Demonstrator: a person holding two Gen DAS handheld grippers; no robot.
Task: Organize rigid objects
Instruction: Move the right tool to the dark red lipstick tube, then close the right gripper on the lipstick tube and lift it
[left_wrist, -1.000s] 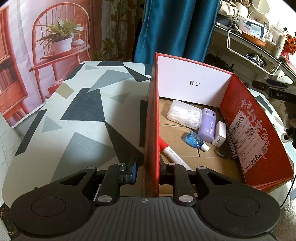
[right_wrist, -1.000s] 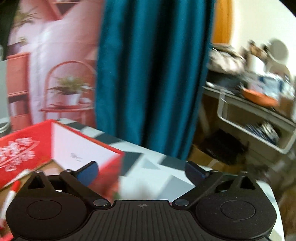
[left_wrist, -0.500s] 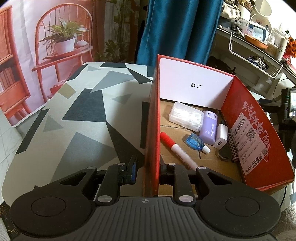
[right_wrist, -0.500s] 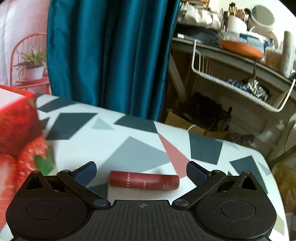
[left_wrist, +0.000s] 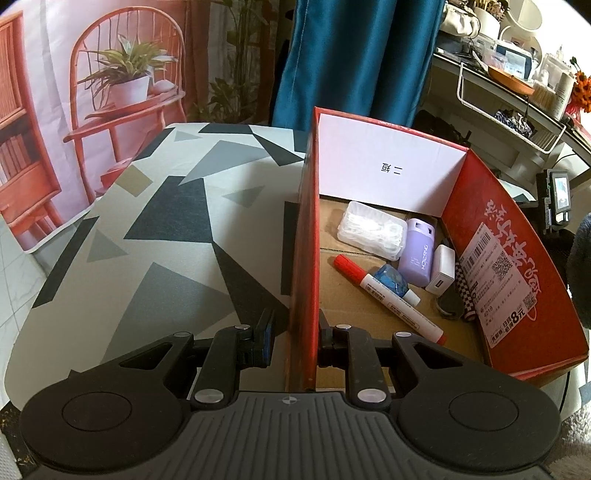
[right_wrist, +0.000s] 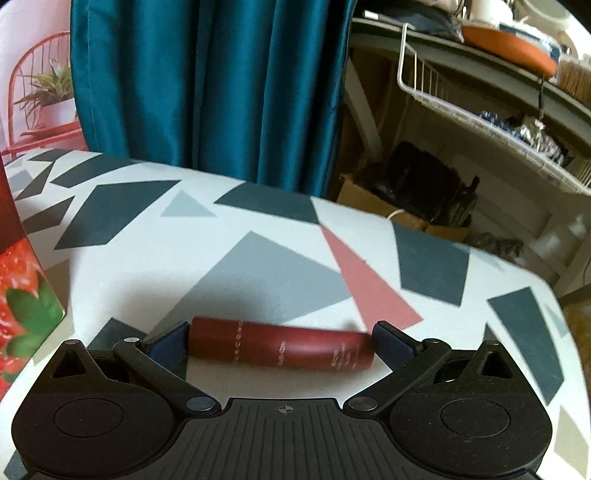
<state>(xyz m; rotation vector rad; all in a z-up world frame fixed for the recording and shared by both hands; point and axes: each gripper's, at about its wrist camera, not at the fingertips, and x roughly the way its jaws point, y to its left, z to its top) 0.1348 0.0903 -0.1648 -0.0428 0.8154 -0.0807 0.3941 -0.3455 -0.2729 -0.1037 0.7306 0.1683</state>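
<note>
A: Where is the tube?

B: The dark red tube (right_wrist: 282, 349) lies on the table (right_wrist: 258, 269), low in the right view, crosswise between my right gripper's (right_wrist: 282, 343) wide-open jaws. Nothing is gripped yet; whether the pads touch its ends I can't tell.

A: And what's done?

B: My left gripper (left_wrist: 293, 334) is nearly closed on the box (left_wrist: 304, 258) wall. Inside, right of frame, lie a marker (left_wrist: 388, 295), purple bottle (left_wrist: 419, 258), charger (left_wrist: 441, 269) and clear case (left_wrist: 373, 229). I judge only the tube is left.
</note>
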